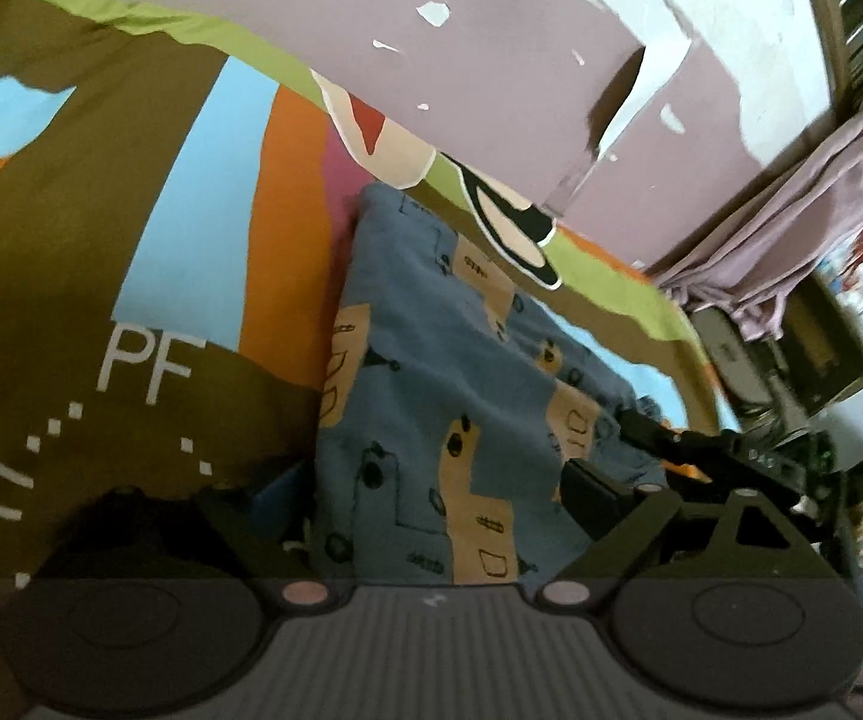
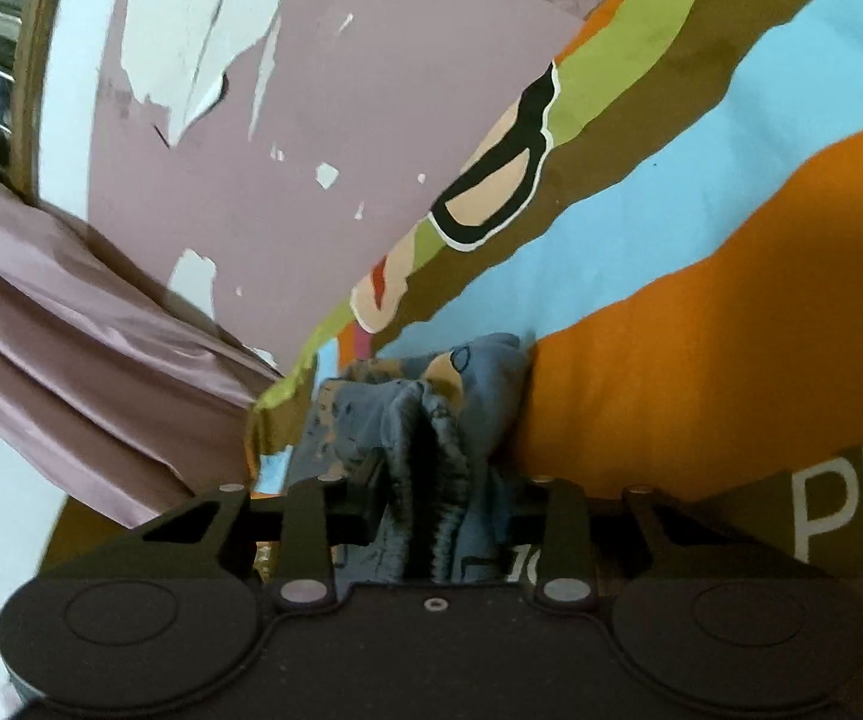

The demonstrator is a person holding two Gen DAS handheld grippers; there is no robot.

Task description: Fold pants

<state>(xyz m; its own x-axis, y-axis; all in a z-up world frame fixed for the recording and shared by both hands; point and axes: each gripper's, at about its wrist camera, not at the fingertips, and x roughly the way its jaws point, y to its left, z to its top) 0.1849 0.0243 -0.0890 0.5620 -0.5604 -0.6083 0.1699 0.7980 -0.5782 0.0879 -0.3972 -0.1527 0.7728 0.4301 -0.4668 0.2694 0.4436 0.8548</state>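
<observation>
The pants (image 1: 449, 372) are blue with tan patches and dark doodles, lying in a folded pile on a colourful striped bedsheet (image 1: 191, 210). My left gripper (image 1: 407, 516) is open, its fingers spread wide either side of the near edge of the pants. In the left wrist view the right gripper (image 1: 671, 450) shows at the pants' right edge. In the right wrist view my right gripper (image 2: 443, 516) is shut on a bunched fold of the pants (image 2: 431, 420), lifted a little off the sheet.
A pink wall with peeling paint (image 1: 491, 60) runs along the bed's far side. A pink curtain (image 2: 71, 312) hangs at the bed's end. Dark furniture and clutter (image 1: 791, 360) stand beyond the bed's edge.
</observation>
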